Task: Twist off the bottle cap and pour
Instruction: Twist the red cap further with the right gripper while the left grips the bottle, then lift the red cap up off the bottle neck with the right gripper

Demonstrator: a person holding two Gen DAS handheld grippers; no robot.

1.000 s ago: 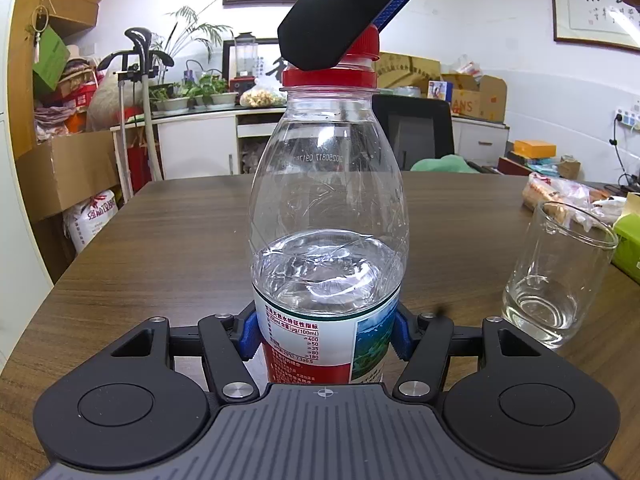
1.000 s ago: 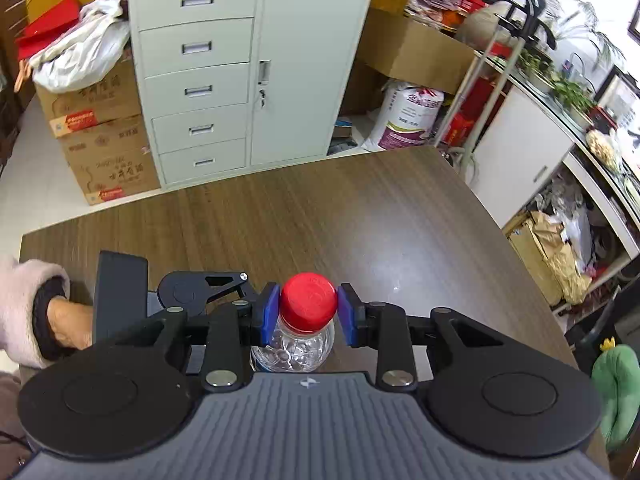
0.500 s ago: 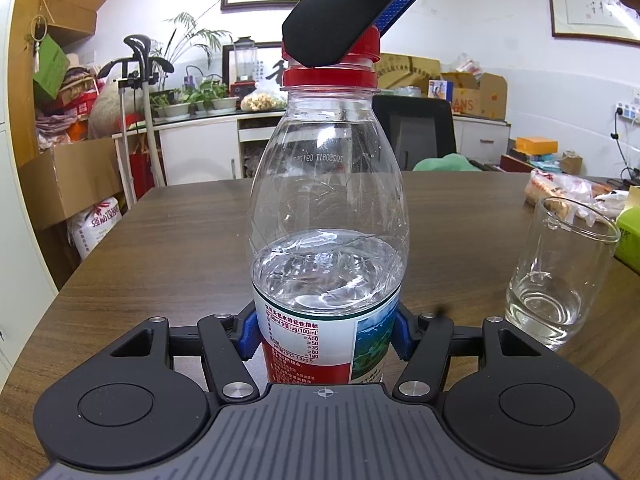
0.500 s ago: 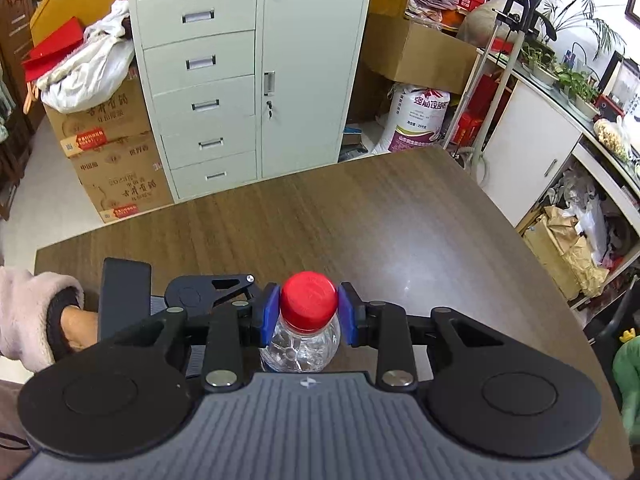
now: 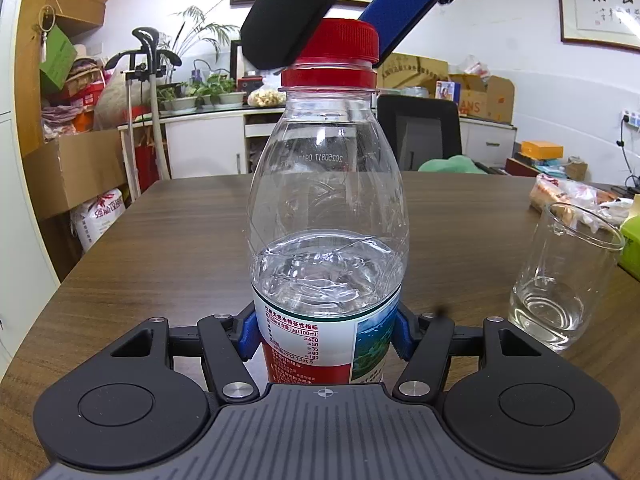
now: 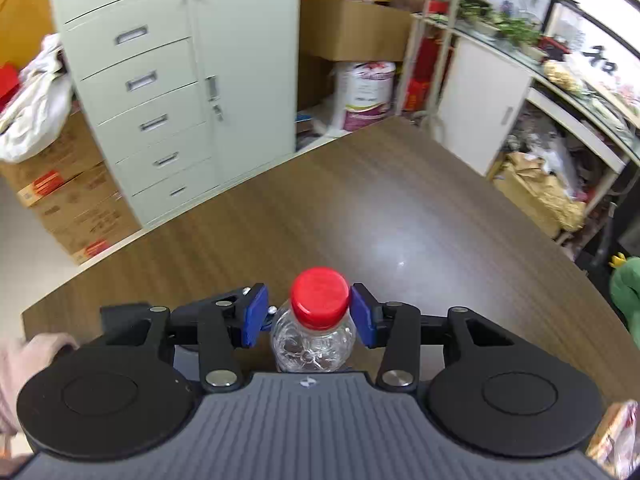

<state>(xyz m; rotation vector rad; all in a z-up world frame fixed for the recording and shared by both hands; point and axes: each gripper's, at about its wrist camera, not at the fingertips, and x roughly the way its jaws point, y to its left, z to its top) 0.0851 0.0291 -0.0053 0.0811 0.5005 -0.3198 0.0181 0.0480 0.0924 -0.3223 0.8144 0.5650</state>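
A clear plastic water bottle [image 5: 326, 208], about half full, stands upright on the brown table [image 5: 168, 240]. Its red cap [image 5: 340, 42] sits on the neck. My left gripper [image 5: 325, 338] is shut on the bottle at its label. My right gripper [image 6: 310, 312] is above the bottle with its blue pads [image 6: 362, 314] spread to either side of the red cap [image 6: 319, 298], a gap showing on the left side. The bottle [image 6: 312, 344] shows from above in the right wrist view. An empty clear glass [image 5: 560, 280] stands on the table to the right of the bottle.
Snack bags [image 5: 568, 196] and a green box [image 5: 632, 244] lie at the table's right edge. A black chair [image 5: 420, 132] stands behind the table. A grey drawer cabinet [image 6: 180, 92] and cardboard boxes [image 6: 68, 208] stand beyond the table's far edge.
My right gripper has opened: its pads were pressed on the red cap and now stand apart from it. The right gripper has also swung round. The bottle and left gripper have stayed put.
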